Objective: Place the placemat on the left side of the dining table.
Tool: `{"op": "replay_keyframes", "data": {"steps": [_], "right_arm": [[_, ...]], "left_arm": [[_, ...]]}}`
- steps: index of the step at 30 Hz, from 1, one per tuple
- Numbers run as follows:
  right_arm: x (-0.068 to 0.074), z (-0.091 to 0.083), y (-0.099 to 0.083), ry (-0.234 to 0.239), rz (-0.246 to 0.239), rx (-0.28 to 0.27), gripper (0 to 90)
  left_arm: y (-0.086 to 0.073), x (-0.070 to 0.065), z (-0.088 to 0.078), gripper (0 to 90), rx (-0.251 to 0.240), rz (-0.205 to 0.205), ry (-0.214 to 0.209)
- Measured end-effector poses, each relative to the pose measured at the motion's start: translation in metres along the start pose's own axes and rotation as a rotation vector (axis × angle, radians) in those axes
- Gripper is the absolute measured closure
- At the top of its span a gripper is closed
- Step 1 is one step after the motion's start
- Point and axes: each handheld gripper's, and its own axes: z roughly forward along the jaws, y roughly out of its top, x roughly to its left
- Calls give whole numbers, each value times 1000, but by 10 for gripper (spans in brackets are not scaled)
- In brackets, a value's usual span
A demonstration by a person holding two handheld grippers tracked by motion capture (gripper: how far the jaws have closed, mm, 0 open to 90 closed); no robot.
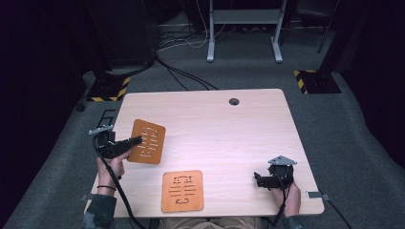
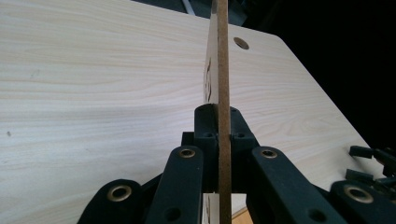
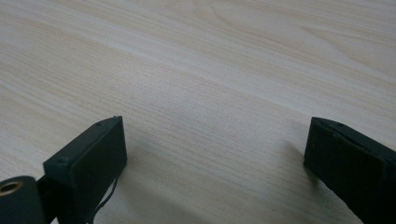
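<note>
A: We start at the left gripper. In its own view the two black jaws are clamped on the edge of a thin board; we see that board edge-on, a brown fibrous strip like pressed hardboard, standing straight up between matte plastic pads with brass-ringed pivots below.

B: From the high view we log the same held board as an orange-brown rectangle with rounded corners, cut through with slots and small curls. It sits toward 9 o'clock on the table, tilted, the gripper biting its near-left edge. Whether it touches the table we cannot tell.

A: The right gripper next. In its own view the jaws stand wide apart, blocky, dull black, nothing between them, just above bare wood.

B: It is at about 4 o'clock on the table, with a grey three-cornered plate on top and the person's right hand behind it. The left hand grips the other handle; a dark band circles that wrist.

A: Outward now: a second board, same orange-brown, same rounded corners, slotted pattern up, lies flat at 6 o'clock near the front edge.

B: The table is pale wood-grain laminate, rounded corners, with a round cable hole at 12 o'clock. Grey carpet around it.
</note>
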Motion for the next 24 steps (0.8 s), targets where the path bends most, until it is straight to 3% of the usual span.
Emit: {"op": "replay_keyframes", "data": {"steps": [24], "right_arm": [[0,0,0,-9,7,-2,47]], "left_arm": [[17,48,25,859,119,-83,133]]}}
